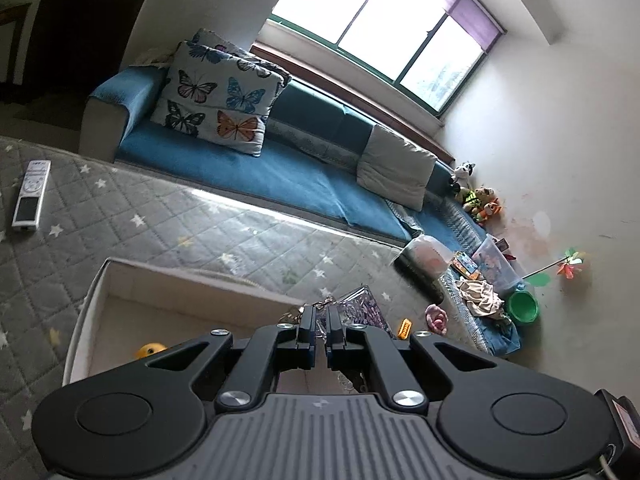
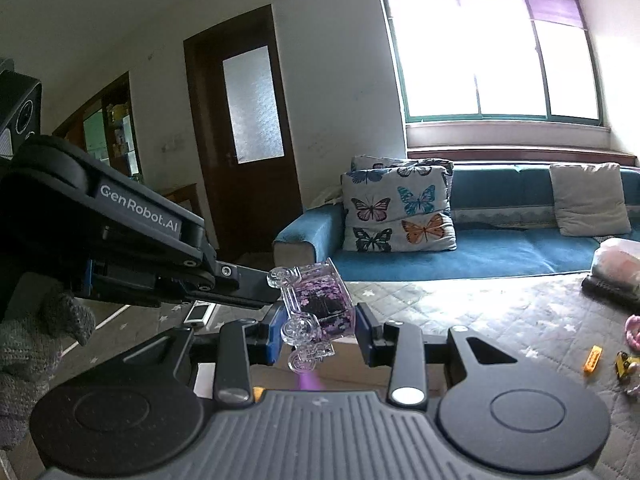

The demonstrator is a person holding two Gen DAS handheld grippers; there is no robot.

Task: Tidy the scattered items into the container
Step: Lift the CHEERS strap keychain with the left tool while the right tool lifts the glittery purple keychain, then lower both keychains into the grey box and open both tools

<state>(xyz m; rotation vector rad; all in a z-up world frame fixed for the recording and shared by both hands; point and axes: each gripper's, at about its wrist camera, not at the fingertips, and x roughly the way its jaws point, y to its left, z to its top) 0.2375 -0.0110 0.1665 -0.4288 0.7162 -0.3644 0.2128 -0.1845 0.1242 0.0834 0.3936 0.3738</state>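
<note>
My right gripper (image 2: 320,320) is shut on a clear plastic toy (image 2: 316,304) filled with purple flowers, and holds it in the air. From the left, my left gripper (image 2: 260,286) reaches in with its tip against the toy's clear end knob. In the left wrist view that gripper (image 1: 319,312) is shut, with the toy (image 1: 358,308) and its metal chain just past the fingertips. Below both lies an open beige box (image 1: 180,276) with a yellow item (image 1: 150,350) inside. A strip of the box (image 2: 344,364) shows under the toy.
The box sits on a grey star-quilted mat (image 1: 200,220). On the mat lie a white remote (image 1: 32,194), a pink toy (image 1: 436,318), an orange piece (image 1: 405,328) and a yellow toy vehicle (image 2: 624,366). A blue sofa (image 1: 280,176) runs behind. A gloved hand (image 2: 40,340) shows at left.
</note>
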